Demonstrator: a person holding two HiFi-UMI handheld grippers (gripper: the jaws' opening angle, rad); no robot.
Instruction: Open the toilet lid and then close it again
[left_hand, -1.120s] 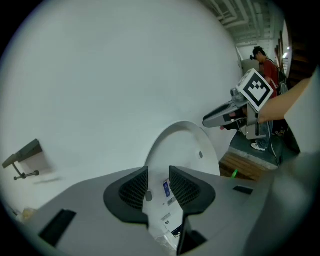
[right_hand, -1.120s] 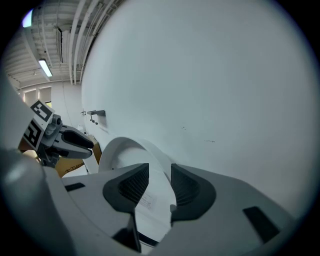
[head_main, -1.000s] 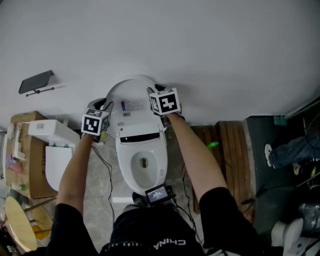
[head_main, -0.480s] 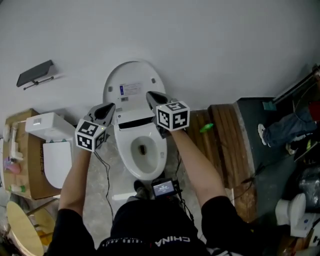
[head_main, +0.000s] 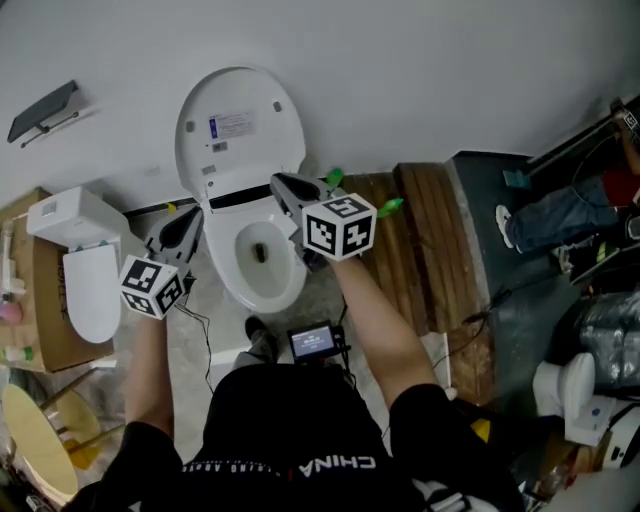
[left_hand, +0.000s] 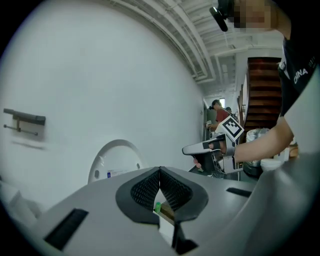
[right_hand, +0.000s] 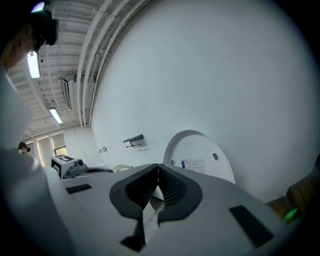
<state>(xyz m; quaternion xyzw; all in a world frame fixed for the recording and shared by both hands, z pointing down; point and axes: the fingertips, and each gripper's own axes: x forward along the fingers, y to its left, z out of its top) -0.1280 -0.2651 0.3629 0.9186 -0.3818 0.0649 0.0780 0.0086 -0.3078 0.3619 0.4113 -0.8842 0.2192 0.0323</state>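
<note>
Toilet lid is stood fully upright against the wall. Left gripper and right gripper are both closed tight on nothing, held clear of it. If the lid is only nudged forward ungripped, a slam onto the bowl is risked

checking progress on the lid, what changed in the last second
Both grippers drew back from the sides of the lid. The left gripper is now beside the bowl, and the right gripper is near its back right edge. Their fingers are shut on nothing. The lid stayed upright and the bowl stayed open.
</note>
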